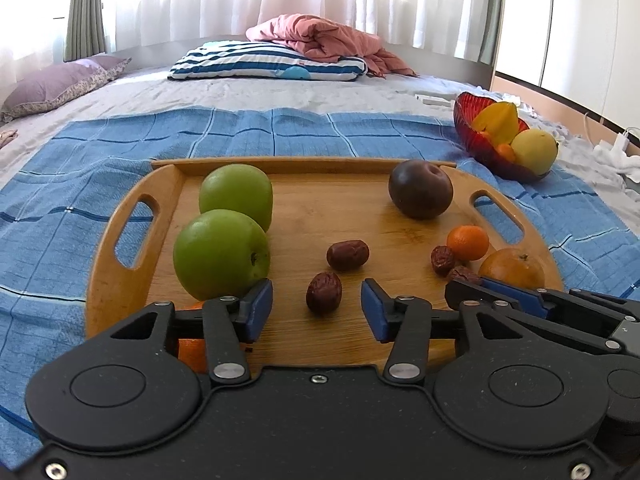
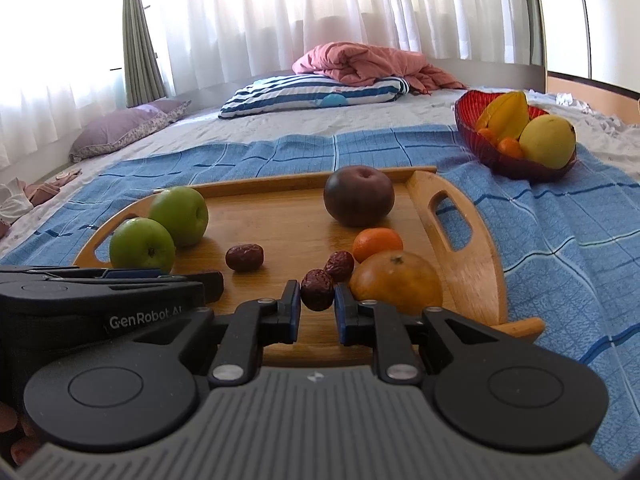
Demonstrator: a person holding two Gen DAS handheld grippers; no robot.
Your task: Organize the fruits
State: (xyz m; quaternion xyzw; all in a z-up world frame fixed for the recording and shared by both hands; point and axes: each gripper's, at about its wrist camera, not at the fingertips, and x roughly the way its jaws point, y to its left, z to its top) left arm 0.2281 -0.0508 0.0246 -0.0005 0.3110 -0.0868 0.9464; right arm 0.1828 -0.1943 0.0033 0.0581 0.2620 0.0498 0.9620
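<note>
A wooden tray [image 1: 132, 280] [image 2: 476, 256] lies on a blue cloth. It holds two green apples [image 1: 220, 252] [image 2: 142, 244], a dark plum [image 1: 420, 190] [image 2: 358, 196], a small mandarin [image 1: 468, 242] [image 2: 378, 242], a larger orange [image 1: 512, 268] [image 2: 396, 280] and several red dates. My left gripper [image 1: 317, 308] is open, with a date [image 1: 324, 292] between its fingers. My right gripper [image 2: 317, 306] is shut on a date [image 2: 317, 290]; it also shows in the left wrist view [image 1: 496, 292].
A red glass bowl [image 1: 468, 120] [image 2: 516, 164] with a starfruit, a yellow fruit and small oranges stands on the bed at the right beyond the tray. A striped pillow [image 1: 268, 60], a pink blanket [image 2: 372, 60] and a purple pillow [image 1: 60, 84] lie farther back.
</note>
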